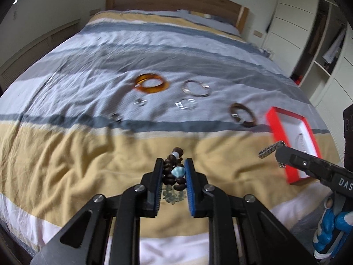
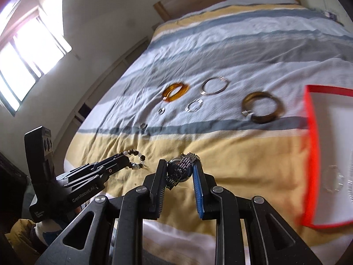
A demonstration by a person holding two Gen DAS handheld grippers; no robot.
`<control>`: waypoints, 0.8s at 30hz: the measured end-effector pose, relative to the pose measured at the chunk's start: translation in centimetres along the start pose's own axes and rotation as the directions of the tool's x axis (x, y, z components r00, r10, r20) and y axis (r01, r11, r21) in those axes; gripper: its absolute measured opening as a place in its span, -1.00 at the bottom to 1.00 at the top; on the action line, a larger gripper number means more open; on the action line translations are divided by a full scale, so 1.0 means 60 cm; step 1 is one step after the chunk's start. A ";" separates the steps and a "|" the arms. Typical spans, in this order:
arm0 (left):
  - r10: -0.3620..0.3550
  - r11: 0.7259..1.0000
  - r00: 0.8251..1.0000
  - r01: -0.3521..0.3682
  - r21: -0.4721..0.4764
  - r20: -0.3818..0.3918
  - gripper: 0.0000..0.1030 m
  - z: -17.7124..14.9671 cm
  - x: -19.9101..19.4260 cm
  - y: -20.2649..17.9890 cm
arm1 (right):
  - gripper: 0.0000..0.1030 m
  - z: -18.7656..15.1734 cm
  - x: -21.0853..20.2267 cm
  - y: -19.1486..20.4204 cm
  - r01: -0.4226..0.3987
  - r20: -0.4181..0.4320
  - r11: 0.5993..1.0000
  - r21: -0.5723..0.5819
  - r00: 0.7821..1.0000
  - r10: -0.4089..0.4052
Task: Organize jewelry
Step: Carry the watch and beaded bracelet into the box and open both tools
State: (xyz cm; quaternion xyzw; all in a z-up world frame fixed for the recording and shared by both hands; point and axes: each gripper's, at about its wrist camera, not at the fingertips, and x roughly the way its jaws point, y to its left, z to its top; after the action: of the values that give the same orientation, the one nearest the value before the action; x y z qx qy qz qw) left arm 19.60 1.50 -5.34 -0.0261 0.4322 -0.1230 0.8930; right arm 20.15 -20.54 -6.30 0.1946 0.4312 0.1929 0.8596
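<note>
My left gripper (image 1: 174, 165) is shut on a brown bead bracelet (image 1: 174, 172) with a pale blue stone, held above the yellow band of the bedspread; pale green beads hang below it. My right gripper (image 2: 179, 165) is shut on a steel wristwatch (image 2: 181, 169), its metal band (image 1: 270, 149) sticking out past the tips beside the red-rimmed white box (image 1: 293, 141). In the right wrist view the left gripper (image 2: 128, 160) shows at left with the bead bracelet (image 2: 136, 156) dangling. On the blanket lie an amber bangle (image 1: 151, 83), a silver bangle (image 1: 195, 88), a dark brown bangle (image 1: 242, 114).
Small silver rings (image 1: 186, 104) and ring pieces (image 1: 140, 102) lie between the bangles. The red box (image 2: 317, 154) holds clear items. The wooden headboard (image 1: 176, 0) stands at the far end, white wardrobes (image 1: 308, 33) to the right, a window (image 2: 26, 55) to the left.
</note>
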 end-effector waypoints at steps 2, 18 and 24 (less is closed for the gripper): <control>-0.031 0.999 1.000 0.030 0.019 0.008 -0.66 0.006 -0.008 -0.035 | -0.54 0.000 -0.036 -0.020 0.019 0.032 1.000 0.008 0.999 -0.019; -0.249 0.943 0.967 0.253 0.215 -0.046 -0.66 0.066 0.052 -0.358 | -0.54 0.002 -0.194 -0.250 0.181 0.105 0.977 0.116 0.976 -0.193; -0.253 0.926 0.958 0.279 0.254 -0.134 -0.66 0.053 0.143 -0.443 | -0.54 -0.027 -0.173 -0.347 0.233 0.028 0.957 0.171 0.970 -0.241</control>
State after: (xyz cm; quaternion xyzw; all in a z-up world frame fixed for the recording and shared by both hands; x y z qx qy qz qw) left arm 21.93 -26.52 -5.85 0.0435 0.4473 -0.3019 0.8408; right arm 16.51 -43.18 -10.68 0.2172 0.4448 0.0469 0.8676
